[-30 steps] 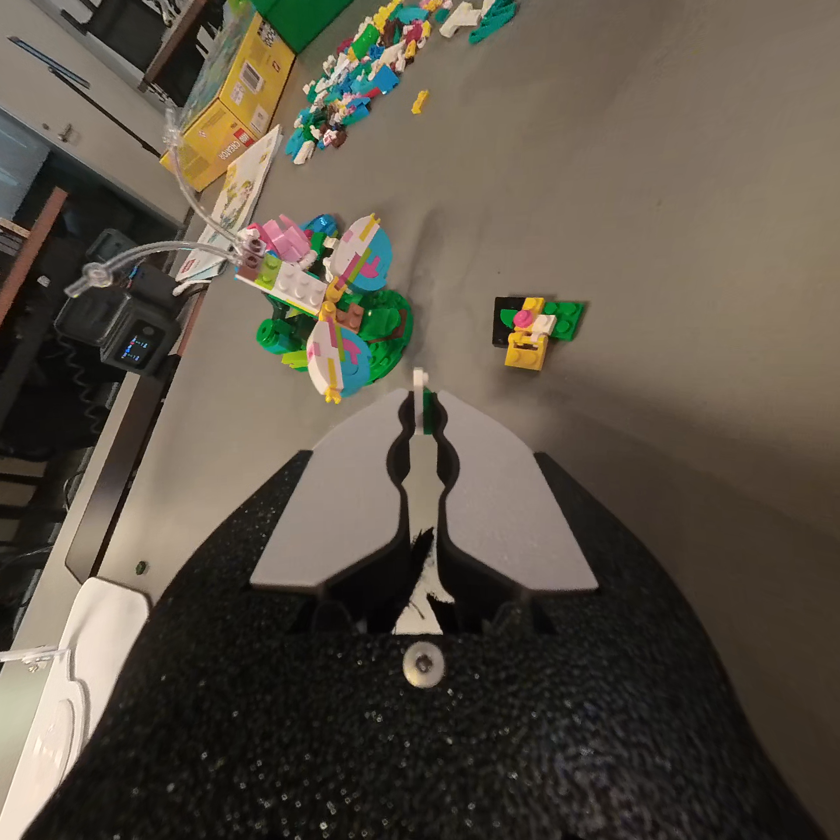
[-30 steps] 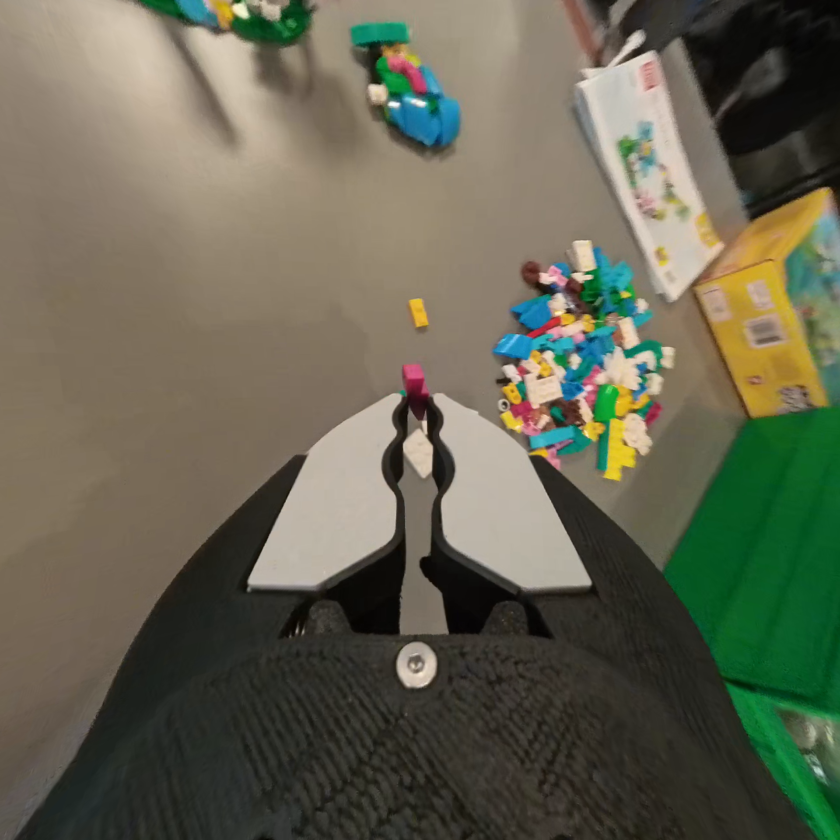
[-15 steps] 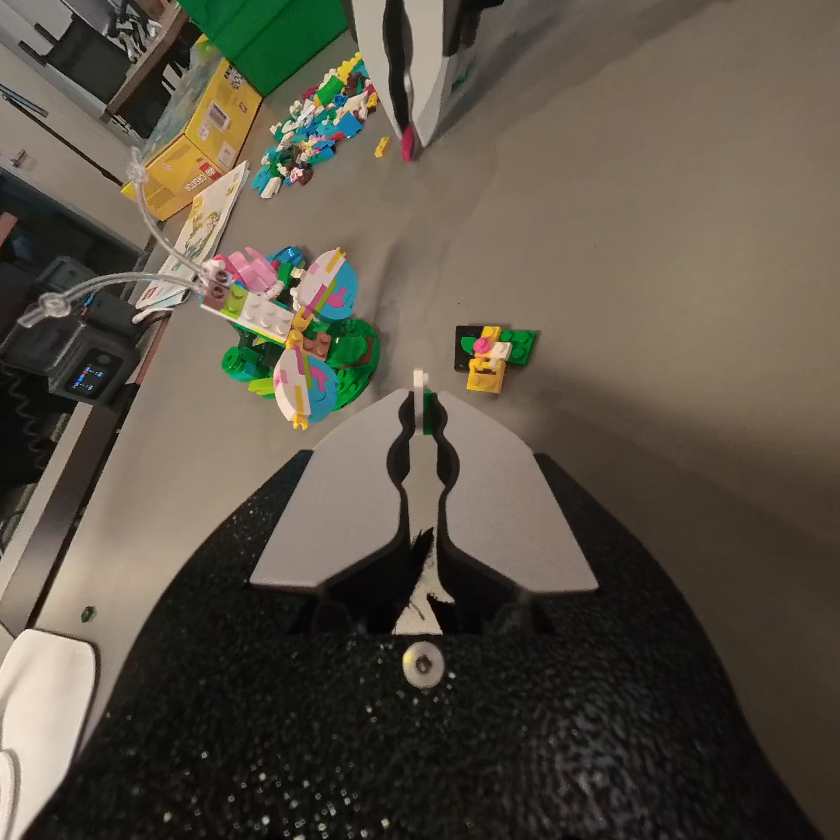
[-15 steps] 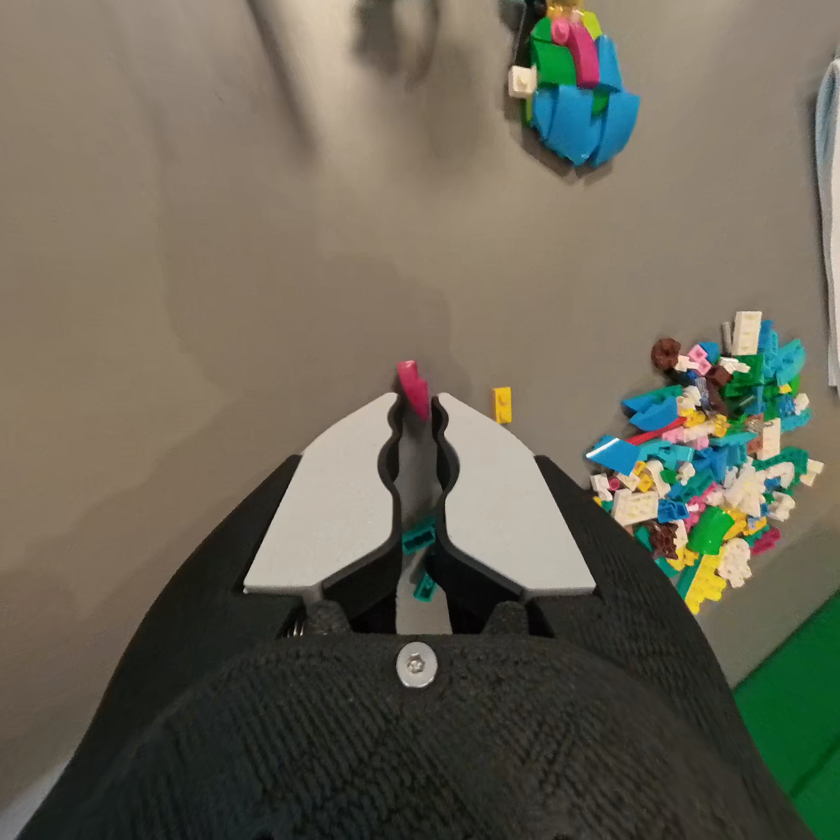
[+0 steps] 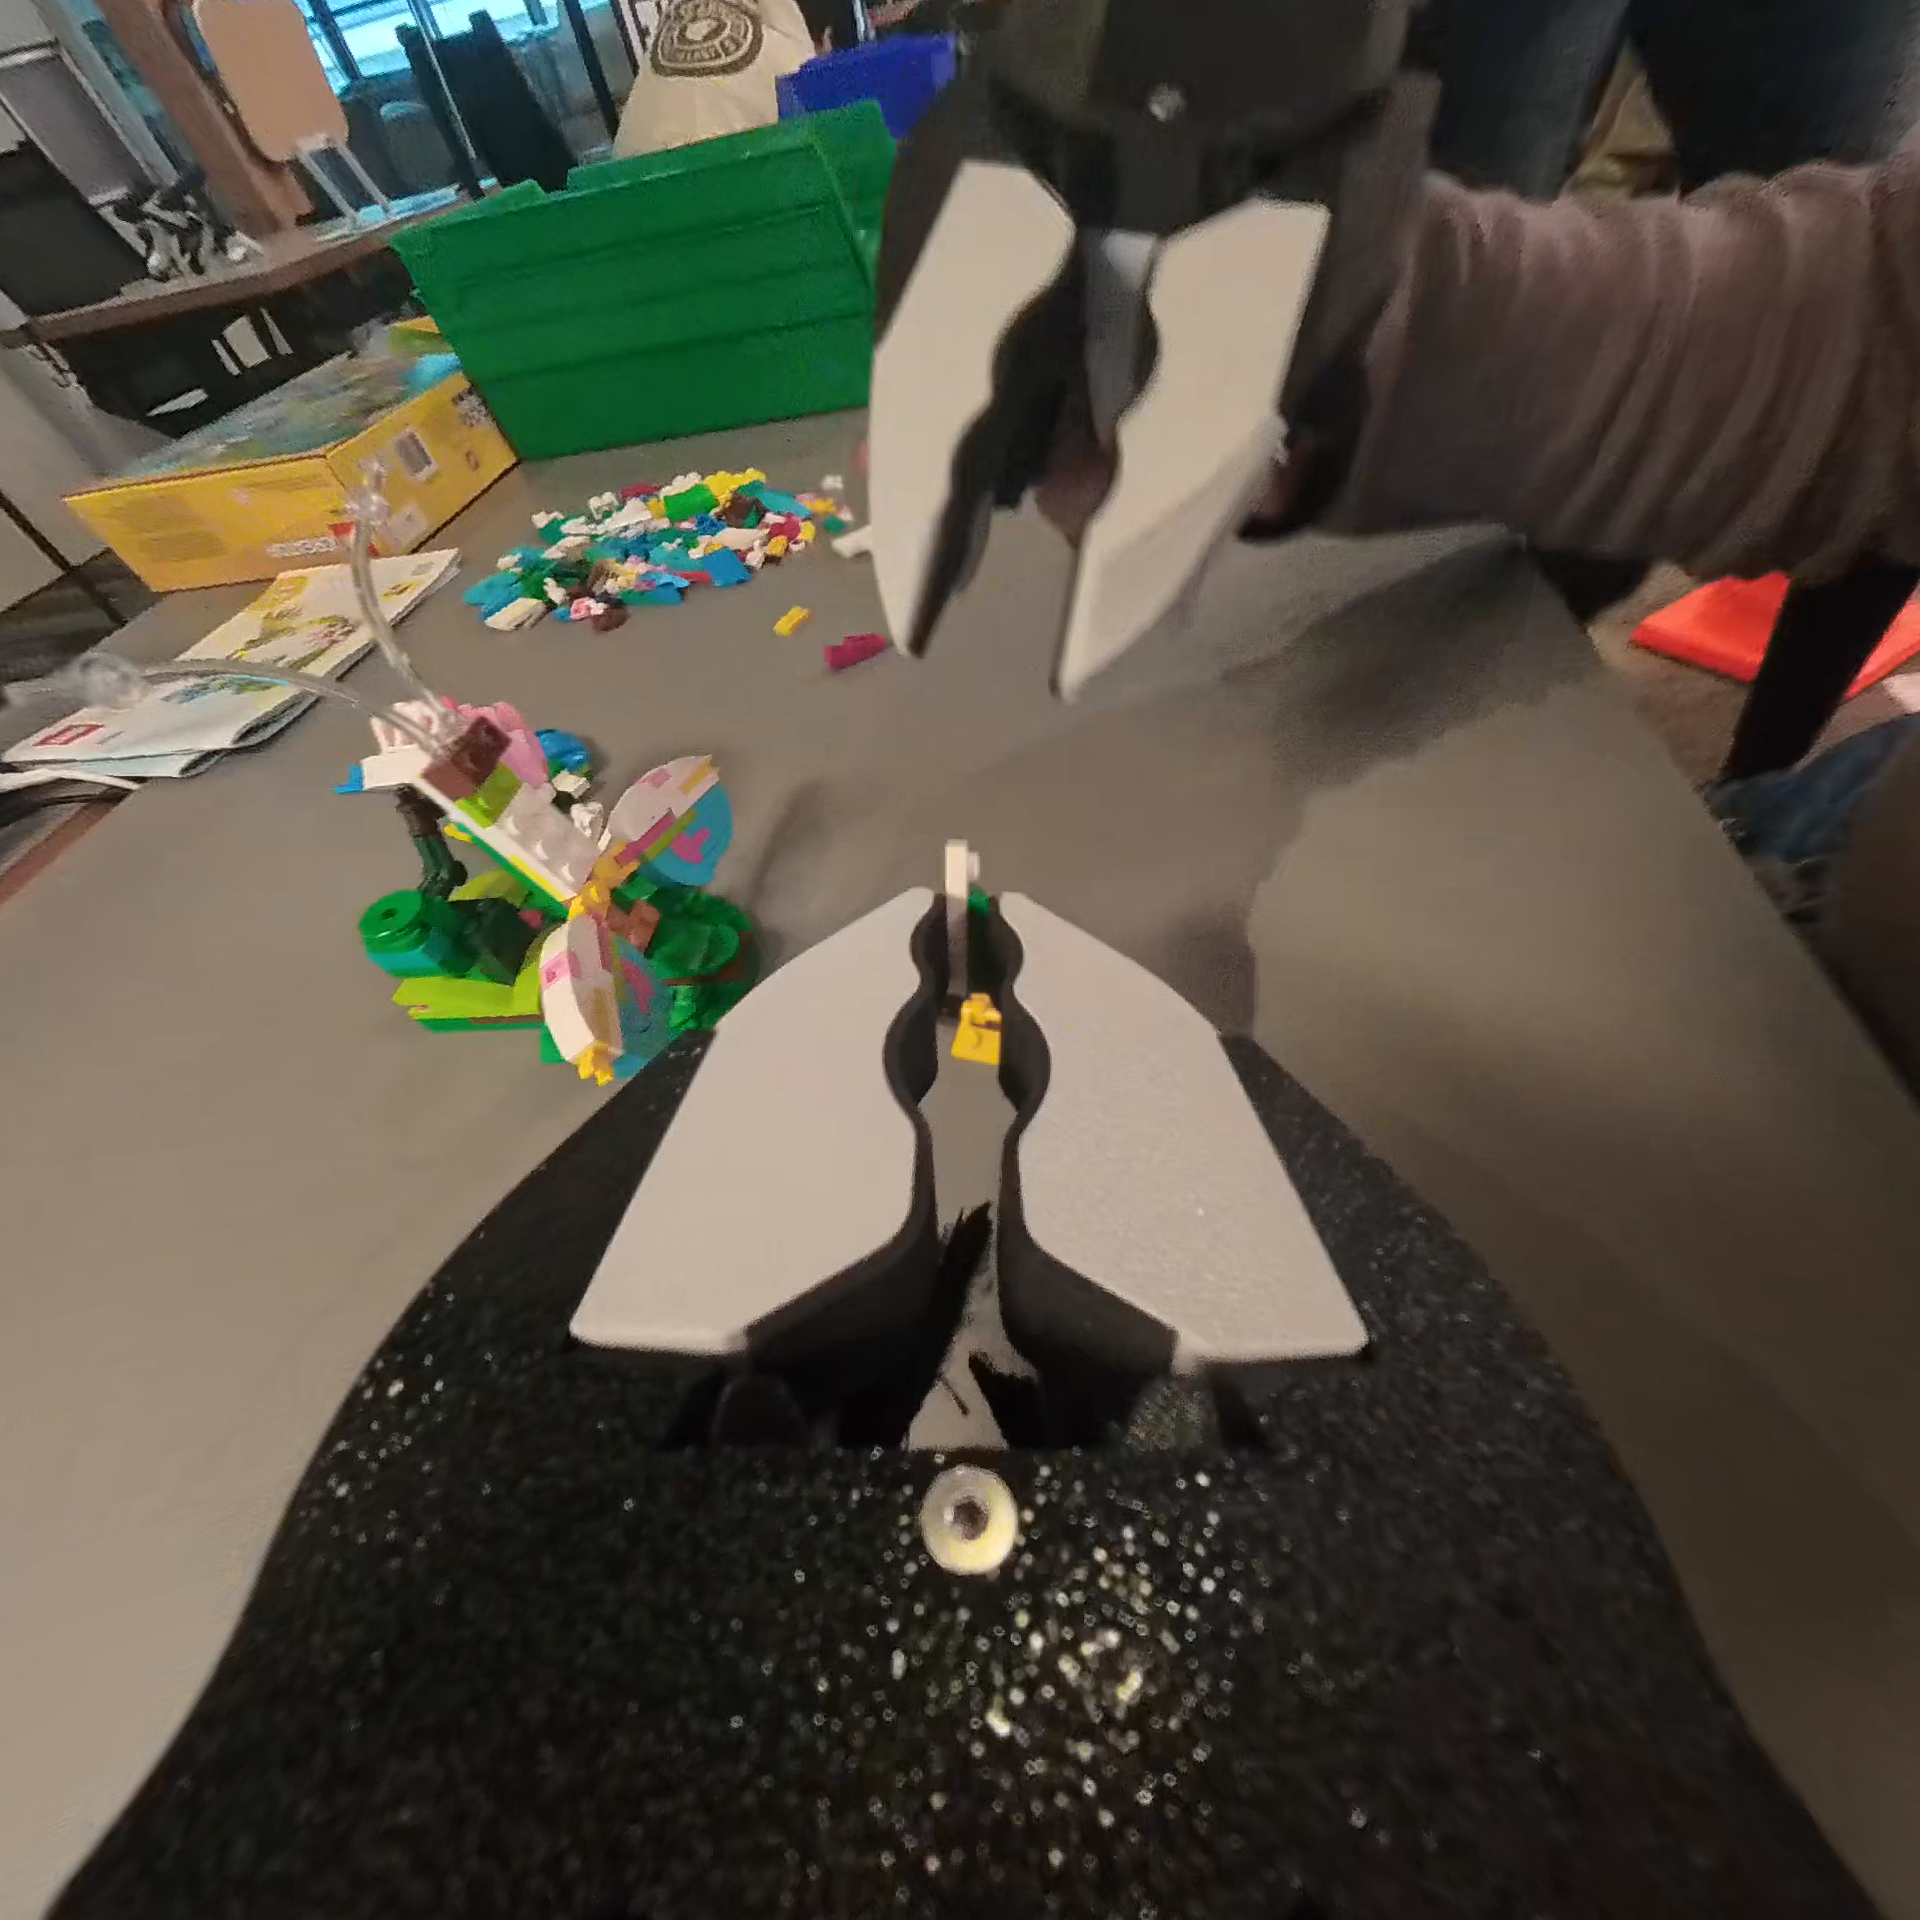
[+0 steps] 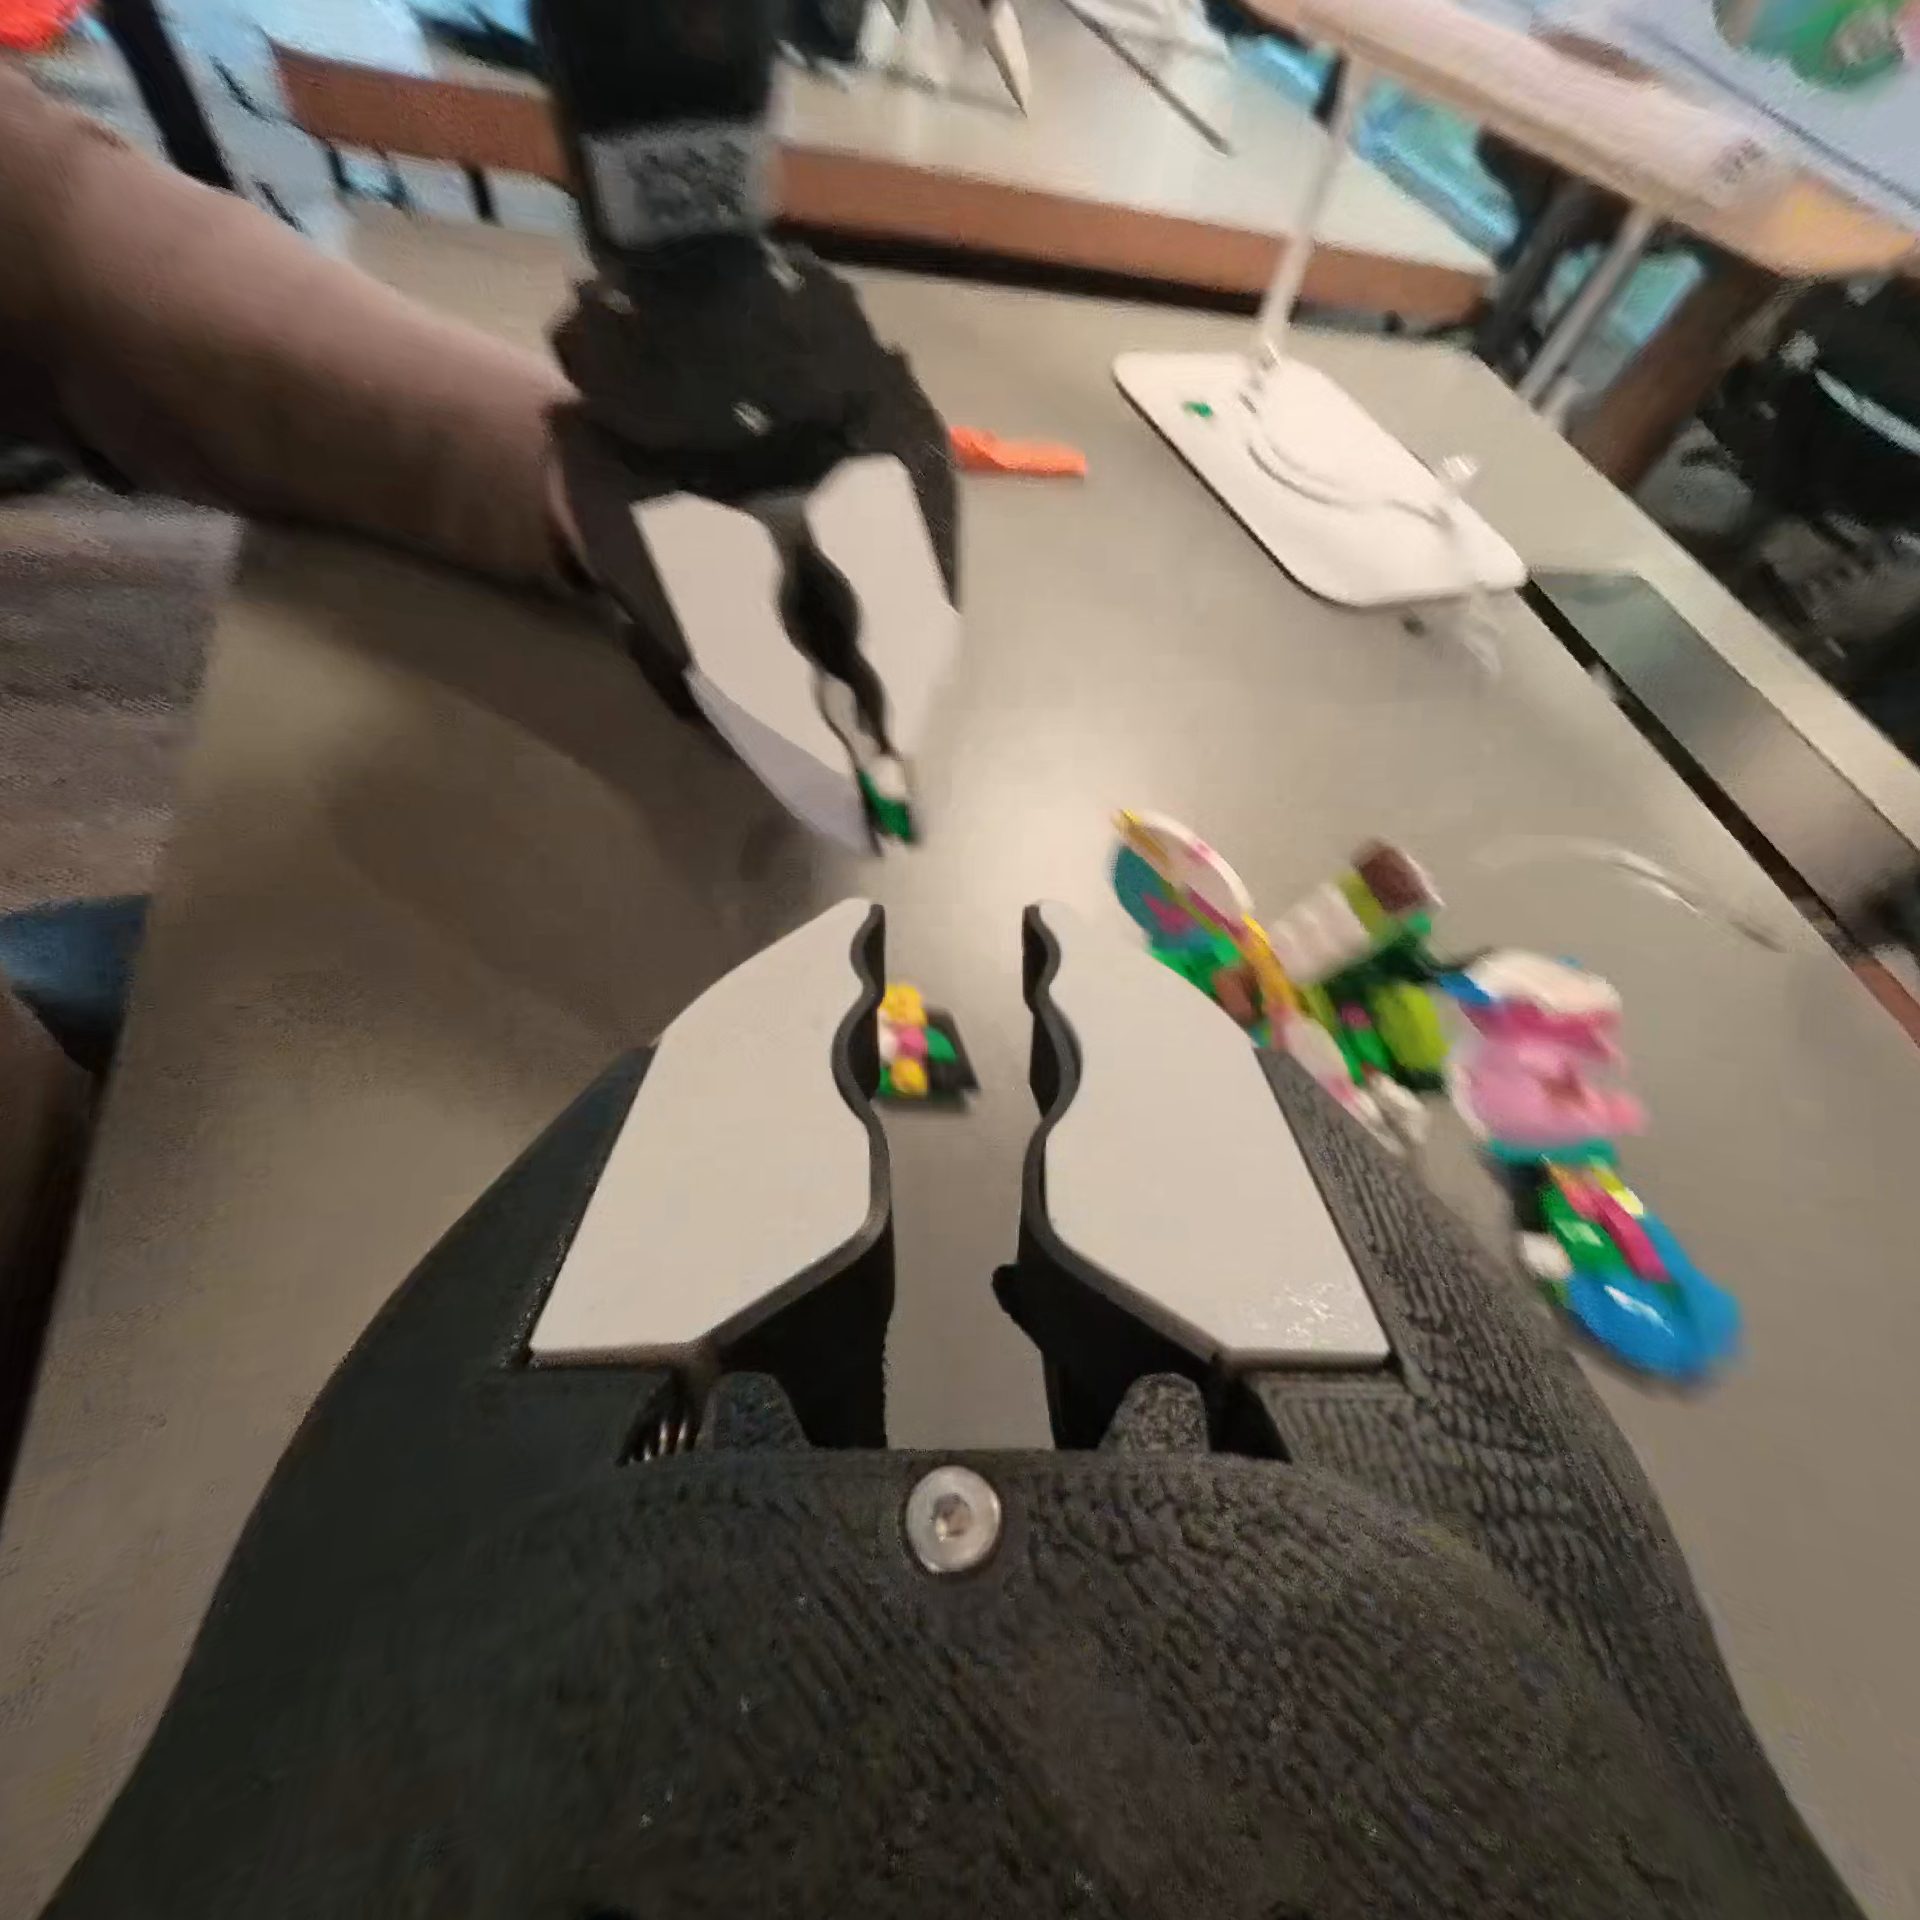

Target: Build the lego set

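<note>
Our left gripper [image 5: 961, 904] pinches a thin white-and-green brick piece [image 5: 957, 914]; our right gripper [image 6: 953, 914] gapes empty above a small yellow-pink-green brick cluster [image 6: 920, 1044] on the grey table [image 6: 416, 935].

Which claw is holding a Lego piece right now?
The left claw. It is pinched shut on a thin white and green piece. The right claw is open with nothing in it.
</note>
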Action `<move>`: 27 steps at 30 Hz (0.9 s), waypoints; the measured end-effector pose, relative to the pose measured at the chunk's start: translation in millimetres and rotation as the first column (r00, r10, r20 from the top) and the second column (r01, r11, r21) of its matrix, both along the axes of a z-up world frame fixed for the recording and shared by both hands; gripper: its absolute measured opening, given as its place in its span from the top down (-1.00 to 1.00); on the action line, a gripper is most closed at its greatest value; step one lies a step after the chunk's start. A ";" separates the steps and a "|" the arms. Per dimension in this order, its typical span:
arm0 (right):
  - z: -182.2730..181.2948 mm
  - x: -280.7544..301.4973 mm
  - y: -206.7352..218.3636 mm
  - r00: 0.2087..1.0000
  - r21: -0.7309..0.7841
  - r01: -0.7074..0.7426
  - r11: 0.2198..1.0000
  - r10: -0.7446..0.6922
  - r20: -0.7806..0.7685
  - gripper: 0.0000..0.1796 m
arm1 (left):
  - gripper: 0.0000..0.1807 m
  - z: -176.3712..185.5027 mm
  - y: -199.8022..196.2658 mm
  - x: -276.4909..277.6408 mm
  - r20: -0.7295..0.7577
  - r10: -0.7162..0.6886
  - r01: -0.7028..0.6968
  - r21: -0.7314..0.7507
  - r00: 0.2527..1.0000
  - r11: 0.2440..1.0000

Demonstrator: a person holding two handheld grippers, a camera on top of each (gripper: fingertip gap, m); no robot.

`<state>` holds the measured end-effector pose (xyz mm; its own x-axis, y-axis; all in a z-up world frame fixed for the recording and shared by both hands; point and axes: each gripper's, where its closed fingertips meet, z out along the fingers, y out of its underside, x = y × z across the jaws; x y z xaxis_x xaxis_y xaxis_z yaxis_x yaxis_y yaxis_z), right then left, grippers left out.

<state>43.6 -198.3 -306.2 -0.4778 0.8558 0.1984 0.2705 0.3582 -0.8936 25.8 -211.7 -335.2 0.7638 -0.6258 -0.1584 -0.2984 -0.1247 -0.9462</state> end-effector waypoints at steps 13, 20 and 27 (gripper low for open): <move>-4.9 -11.6 -38.1 0.988 -0.159 -0.152 0.976 0.155 0.008 0.89 | 0.94 17.0 -17.7 13.8 0.186 -0.186 0.185 0.020 0.965 0.982; -1.0 -10.8 -39.7 0.982 -0.235 -0.184 0.955 0.189 0.000 0.91 | 0.94 20.5 -21.3 16.9 0.206 -0.219 0.216 0.036 0.954 0.976; 0.2 -13.4 -39.6 0.984 -0.157 -0.180 0.971 0.175 -0.044 0.92 | 0.94 16.9 -17.5 15.7 0.220 -0.192 0.201 -0.017 0.956 0.980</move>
